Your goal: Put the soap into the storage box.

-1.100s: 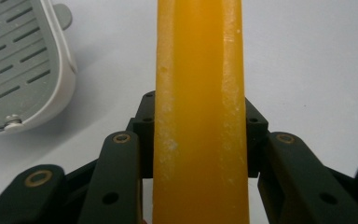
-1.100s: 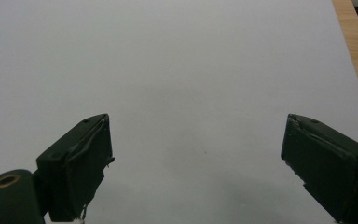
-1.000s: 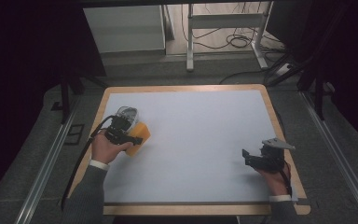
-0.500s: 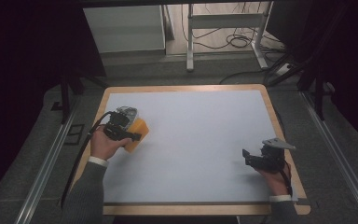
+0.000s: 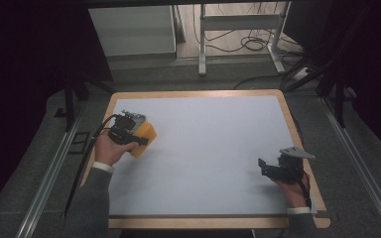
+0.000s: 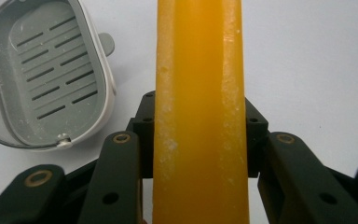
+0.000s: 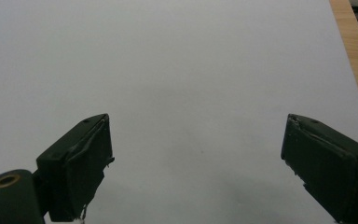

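- Left gripper view: a yellow-orange bar of soap (image 6: 199, 112) stands on edge between the two black jaws, which press on its two broad sides; whitish scuffs run along its edges.
- The left gripper (image 5: 138, 135) is thus clamped on the bar, seen in the high view near the left edge of the table (image 5: 213, 153), with the bar (image 5: 145, 139) jutting out toward the table's middle.
- The person's left hand (image 5: 110, 148) wraps the gripper's body from behind; a grey sleeve and white cuff follow, and a black cable trails off to the left.
- A grey soap dish (image 6: 46, 77) with a slotted drain insert lies on the white surface to the upper left in the left gripper view, just beside the bar and apart from it.
- The right gripper (image 5: 273, 167) sits near the table's right edge, well apart from the bar; in the right gripper view its jaws stand wide apart with nothing between them, over bare white surface.
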The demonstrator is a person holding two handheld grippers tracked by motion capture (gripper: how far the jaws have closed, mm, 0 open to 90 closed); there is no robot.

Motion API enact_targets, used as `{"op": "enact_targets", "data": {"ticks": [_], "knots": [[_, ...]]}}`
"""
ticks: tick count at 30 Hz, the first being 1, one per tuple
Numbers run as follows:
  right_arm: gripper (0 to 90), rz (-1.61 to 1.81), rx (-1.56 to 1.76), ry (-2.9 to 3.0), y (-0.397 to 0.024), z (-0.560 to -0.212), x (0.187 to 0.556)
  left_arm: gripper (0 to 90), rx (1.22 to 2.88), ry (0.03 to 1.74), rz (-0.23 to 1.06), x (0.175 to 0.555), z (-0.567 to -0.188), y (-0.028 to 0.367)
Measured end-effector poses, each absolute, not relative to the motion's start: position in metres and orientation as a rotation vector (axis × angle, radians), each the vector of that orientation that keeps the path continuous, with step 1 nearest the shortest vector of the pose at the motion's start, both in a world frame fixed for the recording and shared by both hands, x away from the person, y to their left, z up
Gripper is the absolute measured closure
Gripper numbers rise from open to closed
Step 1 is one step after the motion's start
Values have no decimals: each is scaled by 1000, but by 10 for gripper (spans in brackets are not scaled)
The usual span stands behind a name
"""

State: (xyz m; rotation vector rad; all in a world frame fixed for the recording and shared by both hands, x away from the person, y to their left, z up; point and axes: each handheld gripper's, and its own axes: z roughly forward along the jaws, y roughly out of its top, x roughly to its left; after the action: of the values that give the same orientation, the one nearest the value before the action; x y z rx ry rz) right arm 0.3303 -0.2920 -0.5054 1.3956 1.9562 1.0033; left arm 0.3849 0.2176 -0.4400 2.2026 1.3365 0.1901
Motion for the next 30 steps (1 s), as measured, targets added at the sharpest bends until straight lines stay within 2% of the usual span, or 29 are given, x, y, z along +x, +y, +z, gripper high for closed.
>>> {"op": "enact_targets", "data": {"ticks": [30], "knots": [[85,1001,1395,1946,-293,-506,331,610,2134,1405,193,406,-434,245]]}}
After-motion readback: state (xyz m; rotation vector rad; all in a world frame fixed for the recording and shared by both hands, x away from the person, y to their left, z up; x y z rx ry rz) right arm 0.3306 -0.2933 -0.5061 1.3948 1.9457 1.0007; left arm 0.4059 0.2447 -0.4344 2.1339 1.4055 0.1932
